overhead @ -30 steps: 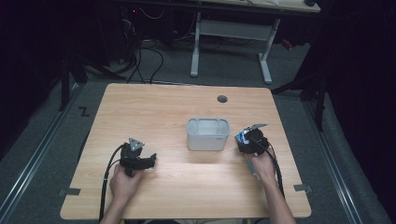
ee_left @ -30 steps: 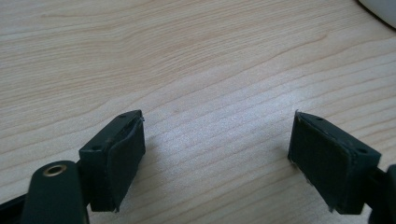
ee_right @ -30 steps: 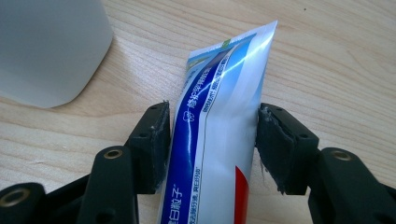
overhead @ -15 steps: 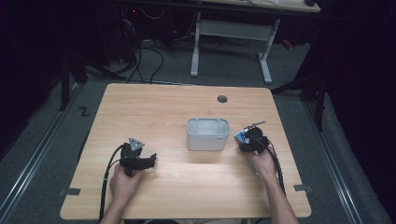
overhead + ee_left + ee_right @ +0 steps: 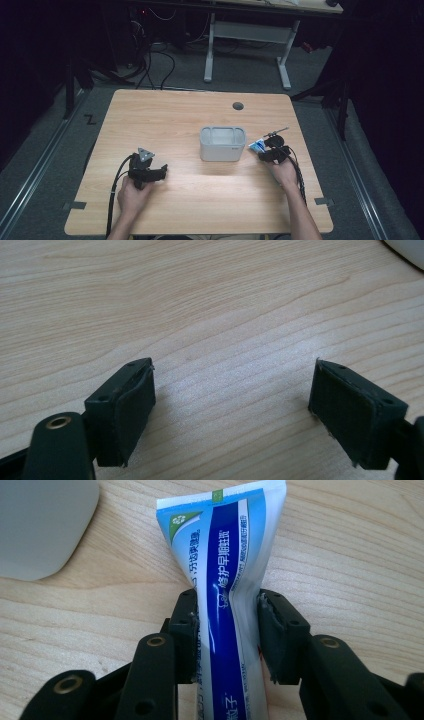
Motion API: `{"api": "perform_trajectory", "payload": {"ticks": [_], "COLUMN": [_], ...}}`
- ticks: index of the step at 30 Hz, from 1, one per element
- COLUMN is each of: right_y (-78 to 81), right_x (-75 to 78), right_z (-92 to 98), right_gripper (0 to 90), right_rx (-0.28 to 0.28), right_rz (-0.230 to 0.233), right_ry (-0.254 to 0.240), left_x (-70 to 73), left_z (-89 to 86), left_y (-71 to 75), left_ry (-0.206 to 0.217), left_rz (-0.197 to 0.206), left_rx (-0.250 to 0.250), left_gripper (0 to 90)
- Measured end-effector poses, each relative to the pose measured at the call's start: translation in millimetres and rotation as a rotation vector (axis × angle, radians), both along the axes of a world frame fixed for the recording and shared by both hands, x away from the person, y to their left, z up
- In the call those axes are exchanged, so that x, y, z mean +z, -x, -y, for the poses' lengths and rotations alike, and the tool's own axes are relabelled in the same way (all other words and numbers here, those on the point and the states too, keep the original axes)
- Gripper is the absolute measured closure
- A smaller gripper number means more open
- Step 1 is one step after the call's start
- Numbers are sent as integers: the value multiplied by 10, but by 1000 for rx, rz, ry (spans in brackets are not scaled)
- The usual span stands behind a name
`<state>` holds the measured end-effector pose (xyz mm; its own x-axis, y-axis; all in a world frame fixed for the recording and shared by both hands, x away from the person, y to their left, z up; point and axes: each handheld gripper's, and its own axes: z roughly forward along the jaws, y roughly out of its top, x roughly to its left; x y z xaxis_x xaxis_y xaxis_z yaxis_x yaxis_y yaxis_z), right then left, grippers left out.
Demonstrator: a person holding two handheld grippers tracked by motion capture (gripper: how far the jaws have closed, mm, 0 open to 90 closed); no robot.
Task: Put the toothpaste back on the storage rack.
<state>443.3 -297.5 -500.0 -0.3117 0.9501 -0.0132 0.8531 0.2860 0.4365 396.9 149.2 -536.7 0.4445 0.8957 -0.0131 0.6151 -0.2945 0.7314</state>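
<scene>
Light wooden table (image 5: pixel 200 120) with round cable hole (image 5: pixel 238 106) near far edge. Beyond it, grey floor (image 5: pixel 60 150), loose black cables (image 5: pixel 150 60), white-legged desk frame (image 5: pixel 245 35).

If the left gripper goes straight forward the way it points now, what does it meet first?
Probably the grey bin: the open left gripper points across bare table toward it, though it might pass just in front.

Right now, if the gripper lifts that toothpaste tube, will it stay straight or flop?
The toothpaste tube is probably soft: it pinches in where the right gripper squeezes it, its jaws having just been closing. Its flat crimped end may droop a little. It looks light, and the glossy skin might slip.
</scene>
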Motion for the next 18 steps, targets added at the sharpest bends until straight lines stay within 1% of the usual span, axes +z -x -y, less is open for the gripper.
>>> {"api": "perform_trajectory", "payload": {"ticks": [6, 12, 15, 18], "right_y": [1, 27, 53, 88], "right_x": [4, 35, 67, 120], "right_z": [11, 24, 31, 61], "right_gripper": [655, 682, 688, 690], "right_rx": [7, 39, 54, 60], "right_rz": [1, 18, 32, 56], "right_ry": [3, 3, -16, -51], "left_x": [0, 0, 0, 0], "left_z": [1, 1, 1, 1], "left_y": [0, -1, -2, -2], "left_ry": [0, -1, -1, 0], "left_rz": [0, 0, 0, 1], "left_rx": [1, 0, 0, 0], "left_gripper": [189, 188, 188, 188]}}
